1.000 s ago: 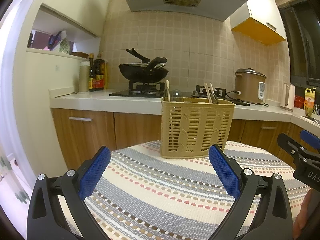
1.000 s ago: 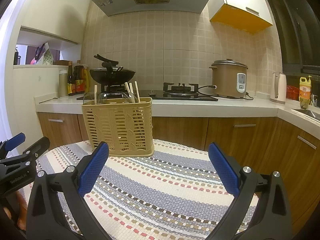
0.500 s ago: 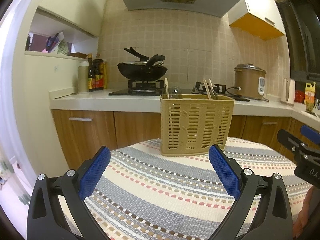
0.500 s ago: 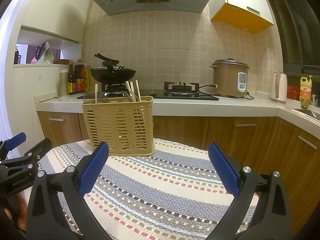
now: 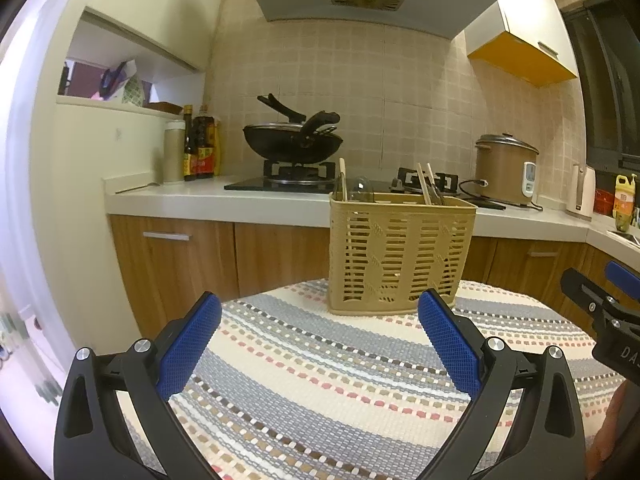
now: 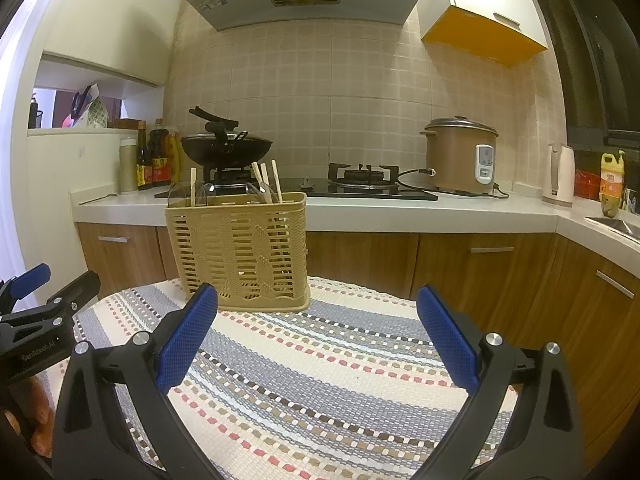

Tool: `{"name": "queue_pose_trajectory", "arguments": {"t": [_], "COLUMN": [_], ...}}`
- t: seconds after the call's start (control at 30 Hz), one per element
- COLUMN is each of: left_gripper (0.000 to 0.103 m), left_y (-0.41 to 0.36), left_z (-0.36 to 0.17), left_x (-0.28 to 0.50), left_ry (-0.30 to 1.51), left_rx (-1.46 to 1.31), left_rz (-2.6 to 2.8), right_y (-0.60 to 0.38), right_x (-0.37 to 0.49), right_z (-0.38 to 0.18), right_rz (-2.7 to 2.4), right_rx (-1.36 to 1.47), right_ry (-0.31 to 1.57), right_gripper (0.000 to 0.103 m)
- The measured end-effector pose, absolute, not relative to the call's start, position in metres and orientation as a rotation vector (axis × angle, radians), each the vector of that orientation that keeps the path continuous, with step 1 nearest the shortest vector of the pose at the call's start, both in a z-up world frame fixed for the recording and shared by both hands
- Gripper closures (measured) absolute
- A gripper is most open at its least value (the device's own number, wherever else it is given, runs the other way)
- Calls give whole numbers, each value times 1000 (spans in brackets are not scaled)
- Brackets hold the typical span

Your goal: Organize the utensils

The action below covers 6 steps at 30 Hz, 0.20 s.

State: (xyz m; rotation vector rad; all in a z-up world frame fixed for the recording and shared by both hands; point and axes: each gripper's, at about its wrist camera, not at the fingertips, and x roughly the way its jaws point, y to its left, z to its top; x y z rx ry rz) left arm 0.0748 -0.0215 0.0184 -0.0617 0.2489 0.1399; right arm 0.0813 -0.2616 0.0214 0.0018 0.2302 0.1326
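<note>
Since a second ago, both your grippers have drifted slightly lower and nearer the table, and nothing on it has moved. Your left gripper (image 5: 320, 316) and right gripper (image 6: 318, 310) are spread wide and empty above the striped tablecloth (image 5: 320, 380). Ahead at the table's far edge stands the tan utensil basket (image 5: 400, 256), chopsticks (image 5: 423, 184) upright inside; it lies nearly dead ahead of your left gripper and ahead-left of your right, so the left looks better lined up.
</note>
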Motion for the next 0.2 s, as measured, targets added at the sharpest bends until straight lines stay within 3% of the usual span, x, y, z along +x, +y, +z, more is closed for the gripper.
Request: {"name": "queue_pose_trajectory", "arguments": {"t": [0.2], "left_gripper": [7], "left_y": [-25], "left_z": [17], "left_x": [77], "left_ry": [259], "left_rx": [-43], "left_rz": [136], "right_y": [-267], "right_x": [82], "right_z": [22], "right_rz": [129], "right_rx": [22], "right_ry": [232], "right_gripper": [8]}}
